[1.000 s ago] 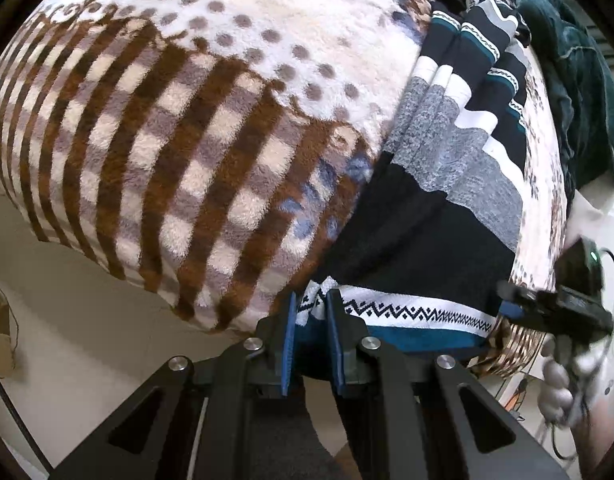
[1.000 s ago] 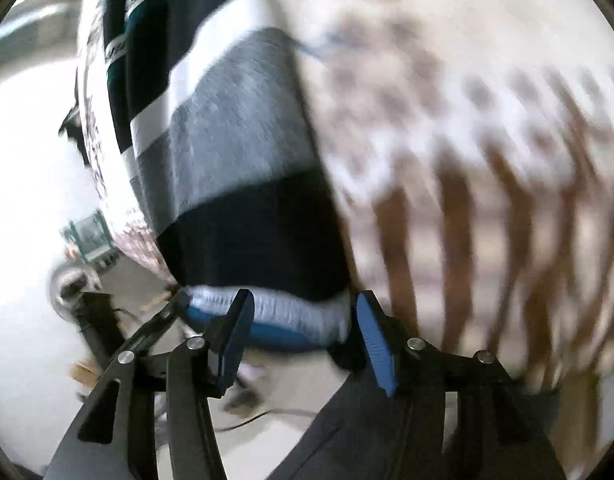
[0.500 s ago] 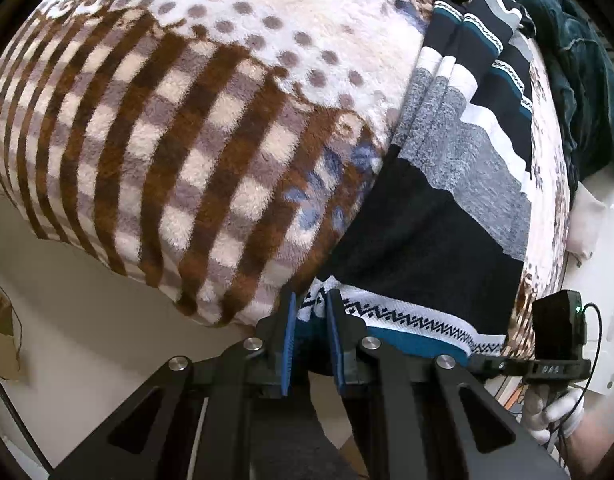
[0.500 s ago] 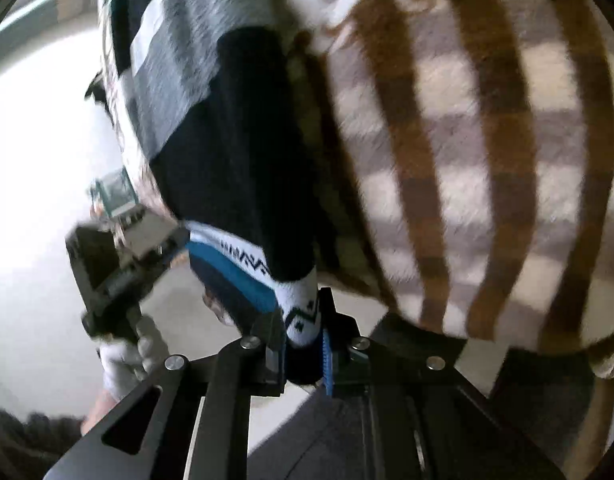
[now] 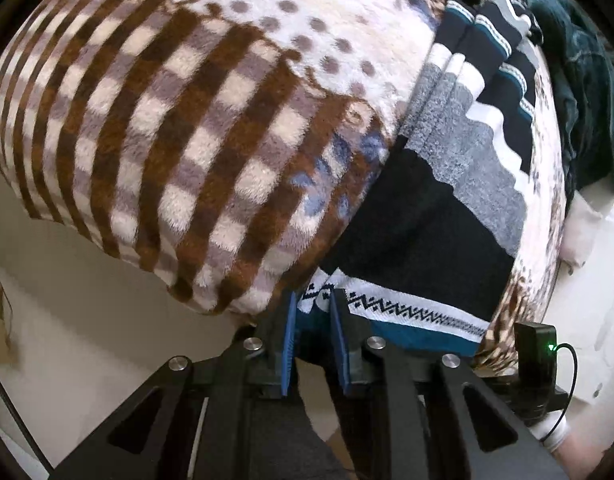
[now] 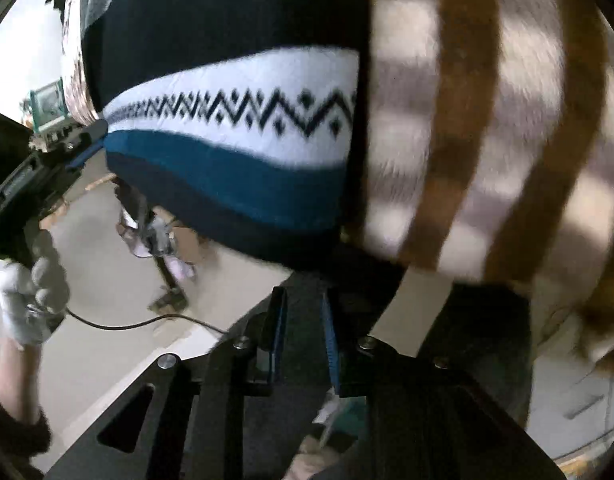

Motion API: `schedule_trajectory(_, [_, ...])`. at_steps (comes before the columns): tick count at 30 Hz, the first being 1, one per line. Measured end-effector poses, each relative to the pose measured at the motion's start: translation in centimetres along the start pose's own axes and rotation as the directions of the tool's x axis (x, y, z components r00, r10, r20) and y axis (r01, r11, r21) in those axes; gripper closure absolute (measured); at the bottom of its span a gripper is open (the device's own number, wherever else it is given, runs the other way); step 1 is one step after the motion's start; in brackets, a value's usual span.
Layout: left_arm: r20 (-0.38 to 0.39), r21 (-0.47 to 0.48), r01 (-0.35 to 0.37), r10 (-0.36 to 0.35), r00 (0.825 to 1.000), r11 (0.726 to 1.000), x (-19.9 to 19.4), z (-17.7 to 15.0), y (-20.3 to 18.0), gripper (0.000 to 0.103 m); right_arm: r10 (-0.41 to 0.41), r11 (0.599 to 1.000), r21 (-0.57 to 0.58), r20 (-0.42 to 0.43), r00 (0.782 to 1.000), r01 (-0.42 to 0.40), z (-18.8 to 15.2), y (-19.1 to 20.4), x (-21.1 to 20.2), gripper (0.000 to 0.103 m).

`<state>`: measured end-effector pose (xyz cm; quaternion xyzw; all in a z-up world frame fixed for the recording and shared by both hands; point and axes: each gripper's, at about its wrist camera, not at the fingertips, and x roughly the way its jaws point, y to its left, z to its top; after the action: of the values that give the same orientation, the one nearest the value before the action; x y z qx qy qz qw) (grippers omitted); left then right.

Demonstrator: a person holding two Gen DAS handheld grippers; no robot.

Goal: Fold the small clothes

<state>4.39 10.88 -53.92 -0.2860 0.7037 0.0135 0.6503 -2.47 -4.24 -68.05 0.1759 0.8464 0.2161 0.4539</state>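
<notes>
My left gripper (image 5: 313,316) pinches the sweater (image 5: 435,216) hem, just ahead on the blanket (image 5: 179,128). My right gripper (image 6: 301,320) pinches its other corner, I judge; a loose corner may slip and skew the fold

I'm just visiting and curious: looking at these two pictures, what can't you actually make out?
- Right view: whether the right hand-held gripper pinches the sweater; its dark hem hides the fingertips.
- Left view: the sweater's far end, bunched at the top edge; the dark green cloth, cut off by the lens rim.
- Right view: the blanket pattern, blurred.
- Left view: the left hand-held gripper grips the hem.
</notes>
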Motion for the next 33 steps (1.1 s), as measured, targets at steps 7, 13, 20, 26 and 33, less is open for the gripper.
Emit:
schedule_trajectory(7, [0.043,-0.066,-0.06,0.063,0.997,0.996,-2.8,-1.3,0.5,0.02,0.014,0.999,0.047,0.151,0.988,-0.021,-0.2,0.6,-6.7,0.038])
schedule_trajectory(13, [0.232,0.02,-0.101,0.094,0.968,0.995,-8.1,3.6,-4.5,0.02,-0.069,0.996,0.068,0.332,0.941,0.049,4.2,3.0,-15.7,0.038])
schedule_trajectory(20, [0.385,0.192,0.011,-0.086,0.919,0.981,-10.7,19.2,-16.3,0.02,-0.173,0.984,0.071,0.563,0.808,0.161,12.4,9.0,-28.5,0.038])
schedule_trajectory(26, [0.313,0.24,0.026,-0.102,0.944,0.97,-5.8,32.7,-22.4,0.02,-0.217,0.976,0.162,0.673,0.707,0.145,22.4,10.1,-36.0,0.038])
schedule_trajectory(33, [0.255,0.329,0.0,-0.088,0.963,0.944,-1.1,39.2,-26.2,0.096,-0.203,0.972,0.226,0.687,0.698,0.06,32.9,6.1,-37.9,0.038])
